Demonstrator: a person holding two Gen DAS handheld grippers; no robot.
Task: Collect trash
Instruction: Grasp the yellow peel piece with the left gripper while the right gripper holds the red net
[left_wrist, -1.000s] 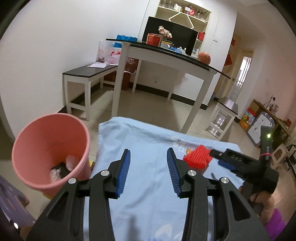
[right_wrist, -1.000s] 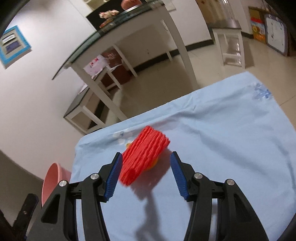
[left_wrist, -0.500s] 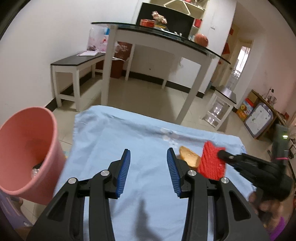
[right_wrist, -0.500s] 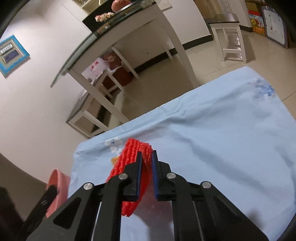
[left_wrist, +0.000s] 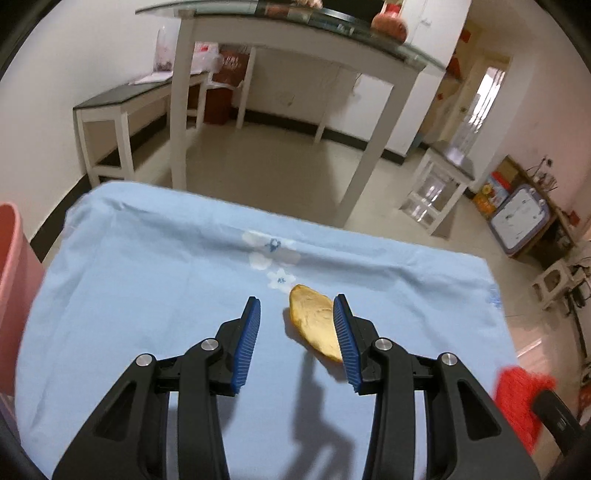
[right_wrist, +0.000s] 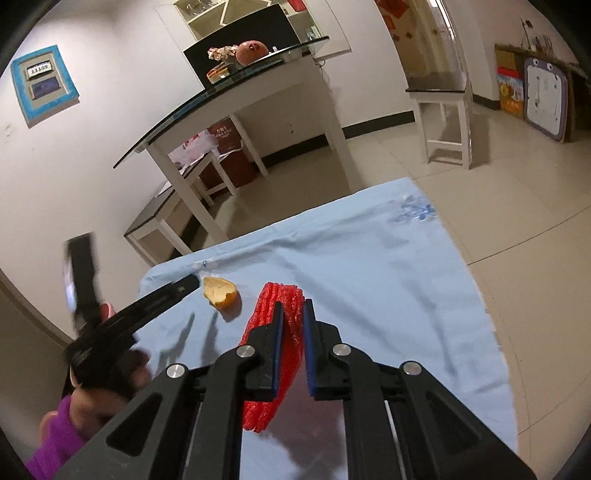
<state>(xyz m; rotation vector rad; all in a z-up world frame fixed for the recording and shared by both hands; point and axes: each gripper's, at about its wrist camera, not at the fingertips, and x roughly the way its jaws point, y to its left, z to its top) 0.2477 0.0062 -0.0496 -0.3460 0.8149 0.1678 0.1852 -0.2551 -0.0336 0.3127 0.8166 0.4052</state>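
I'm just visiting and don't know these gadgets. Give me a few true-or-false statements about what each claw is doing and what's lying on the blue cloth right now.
1. The right gripper is clamped on the red foam fruit net. True.
2. The left gripper is squeezing the orange peel. False: its jaws stand open, with the peel lying on the blue cloth between them, close to one pad.
3. A pink bin shows at the left edge of the left wrist view. True.
4. The peel sits inside the pink bin. False: it lies on the cloth.
5. The red net lies flat on the cloth, untouched. False: it is pinched between the right gripper's pads.
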